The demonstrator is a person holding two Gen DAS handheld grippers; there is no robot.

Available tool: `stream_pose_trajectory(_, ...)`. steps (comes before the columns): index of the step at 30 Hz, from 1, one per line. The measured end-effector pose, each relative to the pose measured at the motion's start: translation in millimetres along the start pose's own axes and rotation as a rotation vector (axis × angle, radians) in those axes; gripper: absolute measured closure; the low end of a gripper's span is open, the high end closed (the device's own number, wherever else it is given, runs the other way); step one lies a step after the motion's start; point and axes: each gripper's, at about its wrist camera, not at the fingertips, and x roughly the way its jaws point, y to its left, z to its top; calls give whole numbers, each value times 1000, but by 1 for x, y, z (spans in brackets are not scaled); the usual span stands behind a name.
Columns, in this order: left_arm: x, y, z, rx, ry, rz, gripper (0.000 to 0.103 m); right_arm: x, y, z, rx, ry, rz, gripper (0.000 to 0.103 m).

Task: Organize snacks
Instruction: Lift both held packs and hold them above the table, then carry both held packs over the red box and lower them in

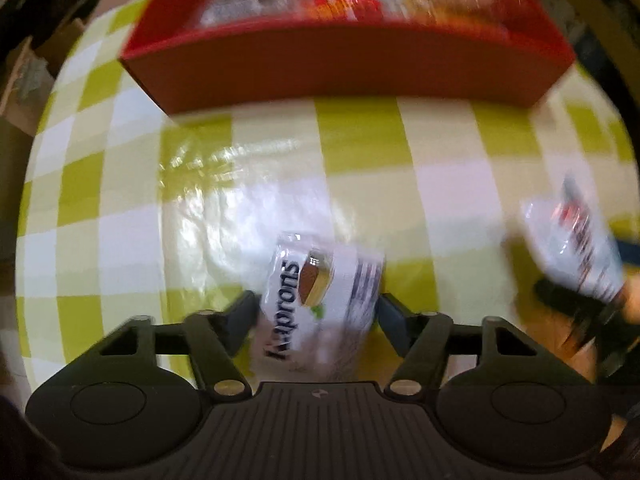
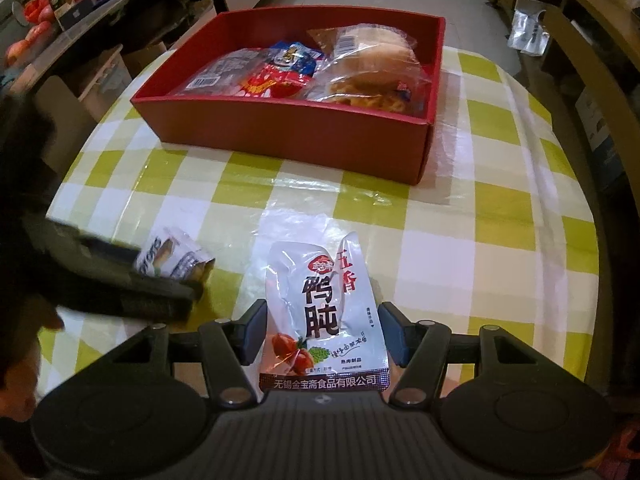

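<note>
Left wrist view: the left gripper point(image 1: 316, 312) points almost straight down at the checked surface point(image 1: 192, 184), its fingers point(image 1: 240, 320) set narrowly around a small white cake packet point(image 1: 320, 296). Motion blur smears the picture, and a sliver of gap seems to show at each side, so I cannot tell whether the pads press on it or only flank it. The red box point(image 1: 348, 68), already holding several snacks, stands beyond, apart from the packet. At the right edge a second white pouch appears, blurred.

Right wrist view: the right gripper point(image 2: 320, 332) has a white duck-gizzard pouch point(image 2: 320, 312) pinched between its fingers point(image 2: 252, 328) by the lower half, the top end free and leaning toward the box. The left gripper shows at the left, low over the cake packet, which sits near the surface's edge.

Risks, as I judge them: the slick foil pouch could slip out during the carry, since only its edges are clamped. The small packet may skid or tip on the glossy cover if the left fingers close off-centre, and both hands heading for the box could collide.
</note>
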Motion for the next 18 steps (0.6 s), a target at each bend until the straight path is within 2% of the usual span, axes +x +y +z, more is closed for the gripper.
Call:
stream_pose_trajectory(1,-2,0,-1,3,-4,-9,37,-1,-1,0,3,-3,0,38)
stream_pose_trajectory(6,-7,12,1,-69,16,-52,37,-9,-2,4,6,-35,4,38)
stream_pose_trajectory(12,-38,20,9,-107,-60,-112,37,-18,-1,15,21,-81,11,38)
stream_pose_trajectory(18,-58,22,19,-107,-124,-86,37,-27,2,34,17,-136,-4,38)
